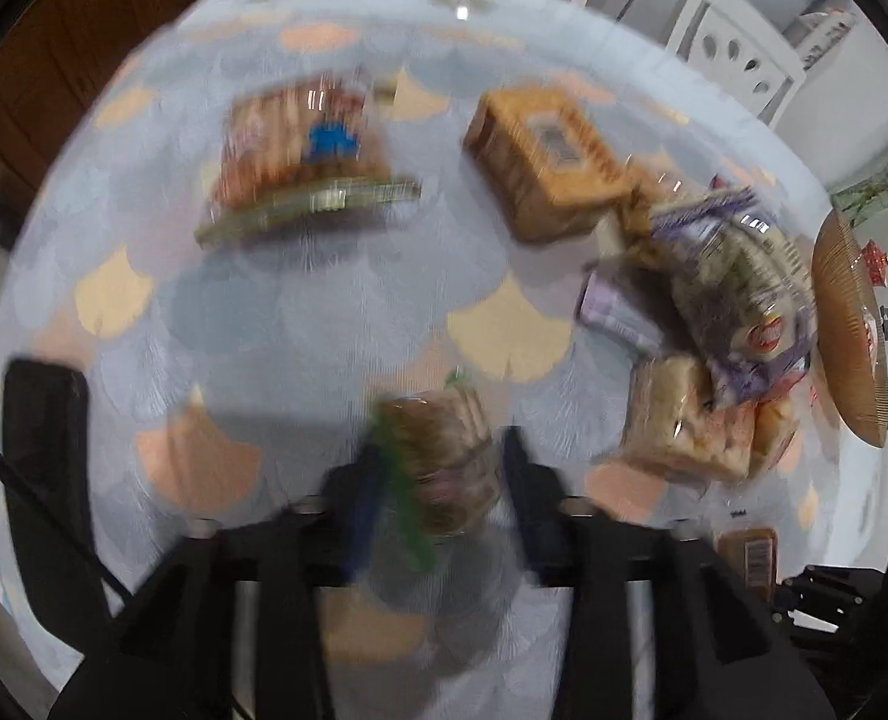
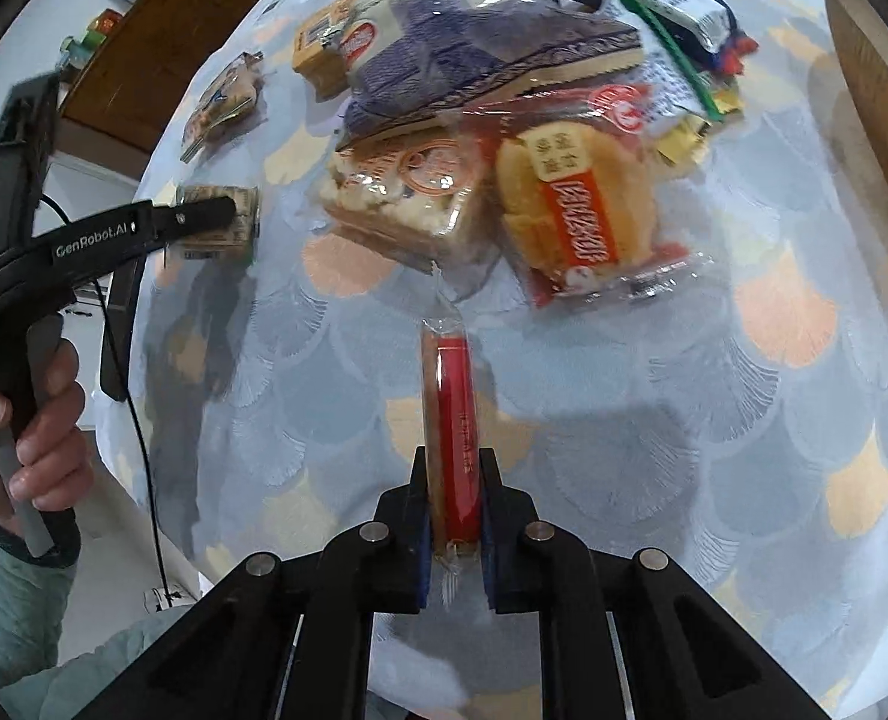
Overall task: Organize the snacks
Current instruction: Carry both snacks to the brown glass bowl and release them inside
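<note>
Between the closed pads of the right gripper (image 2: 456,516), a slim red-labelled snack packet (image 2: 455,420) stands on edge above the table (image 2: 624,420), near the heap of snacks (image 2: 504,150). Near the table's left edge, the left gripper (image 1: 438,480) clamps a clear-wrapped biscuit pack (image 1: 438,456). Motion blur hides that pack's label.

Snack pile (image 2: 492,90) heaped at the table's far side: purple bag on top, orange-labelled cake pack, clear crispy square. Red-striped stick pack (image 2: 453,438) stands edge-on; brown biscuit pack (image 1: 444,462) off the cloth.
</note>
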